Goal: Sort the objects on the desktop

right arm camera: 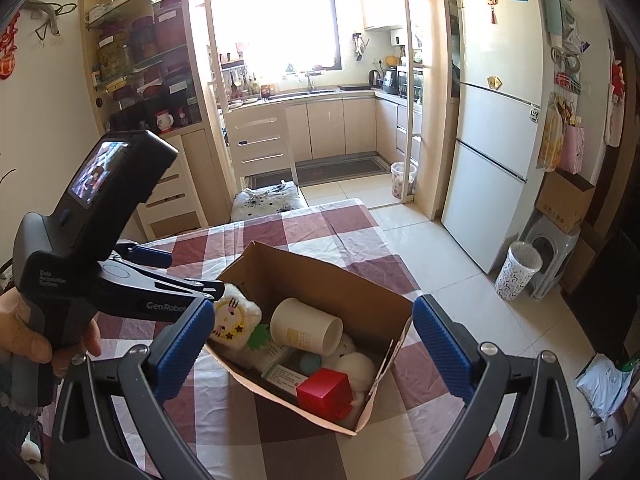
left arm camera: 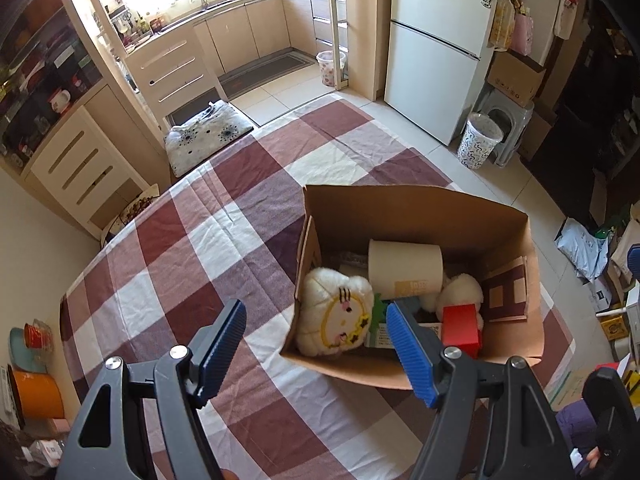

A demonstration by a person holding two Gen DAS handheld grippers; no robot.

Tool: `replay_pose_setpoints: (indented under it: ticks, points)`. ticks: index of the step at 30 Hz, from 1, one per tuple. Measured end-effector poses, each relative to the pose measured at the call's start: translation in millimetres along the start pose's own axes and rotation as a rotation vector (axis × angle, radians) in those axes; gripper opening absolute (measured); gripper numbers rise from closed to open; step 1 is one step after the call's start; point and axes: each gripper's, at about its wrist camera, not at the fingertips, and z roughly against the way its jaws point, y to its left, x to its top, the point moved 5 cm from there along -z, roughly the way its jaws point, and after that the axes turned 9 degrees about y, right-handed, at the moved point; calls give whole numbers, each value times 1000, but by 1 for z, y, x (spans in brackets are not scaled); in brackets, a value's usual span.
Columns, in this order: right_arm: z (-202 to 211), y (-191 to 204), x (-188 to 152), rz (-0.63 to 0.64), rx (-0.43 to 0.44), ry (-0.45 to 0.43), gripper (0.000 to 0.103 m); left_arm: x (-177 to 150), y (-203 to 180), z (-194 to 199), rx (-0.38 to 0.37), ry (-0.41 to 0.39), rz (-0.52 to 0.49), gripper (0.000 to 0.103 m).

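Daylight is pouring through the window [right arm camera: 276,20], blowing out to white glare. The tablecloth [left arm camera: 208,240] is sitting evenly lit and sharp, while fisheye curvature is bending and darkening both frames' corners.

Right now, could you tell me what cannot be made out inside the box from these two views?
- Cardboard box floor: hidden in both views by the plush toy, paper cup and red box.
- Printing on the flat carton: too small, right wrist view.
- Second white plush: partly covered by the red box, shape unclear.
- Teal item: mostly buried.
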Motion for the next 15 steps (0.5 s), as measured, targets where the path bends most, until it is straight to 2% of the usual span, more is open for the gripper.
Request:
replay_pose_setpoints:
  ticks: [6,15]
  points:
    - [3,-3,-11,-15,3,28,100,-23,-9,1,-39,46,41,75]
    - [8,-1,-31,-1,6,69,100,-46,-27,5,-48,69,65,75]
